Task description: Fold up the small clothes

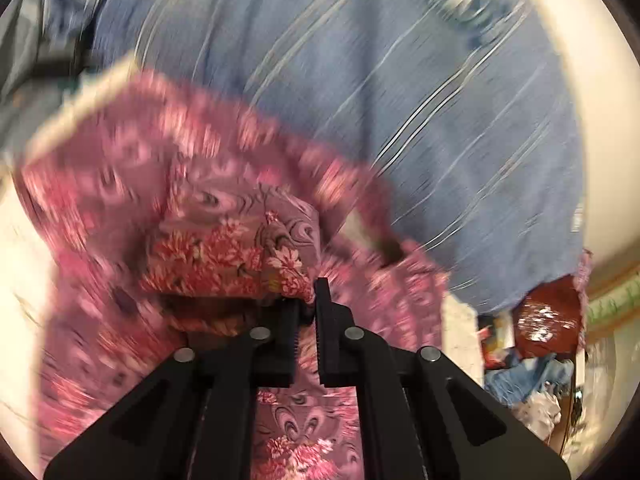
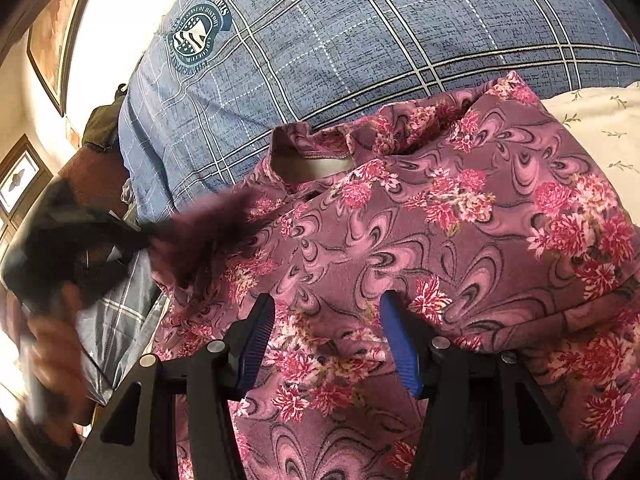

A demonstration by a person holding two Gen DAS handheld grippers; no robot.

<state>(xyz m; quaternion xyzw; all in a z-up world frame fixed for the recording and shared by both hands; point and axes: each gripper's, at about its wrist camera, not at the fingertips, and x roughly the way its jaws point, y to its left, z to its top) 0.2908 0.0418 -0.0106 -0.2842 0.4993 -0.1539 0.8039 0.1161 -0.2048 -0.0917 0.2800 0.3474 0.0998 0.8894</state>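
Note:
A pink-purple floral garment (image 2: 440, 220) lies spread on a blue plaid bedcover (image 2: 320, 40). My left gripper (image 1: 308, 296) is shut on a fold of the garment (image 1: 224, 248), and that view is smeared by motion. In the right wrist view the left gripper (image 2: 148, 236) shows as a dark blur at the garment's left edge, with a person's hand (image 2: 52, 340) behind it. My right gripper (image 2: 326, 300) stands open low over the garment's middle. Its blue pads (image 2: 256, 340) are apart, with flat cloth below them and nothing pinched.
The plaid cover (image 1: 400, 100) carries a round emblem (image 2: 196, 36). A cream sheet with small sprigs (image 2: 600, 128) lies at the right. Framed pictures (image 2: 48, 40) hang on the wall at left. A red-brown object (image 1: 548, 316) and a heap of mixed clutter (image 1: 532, 380) sit beyond the bed.

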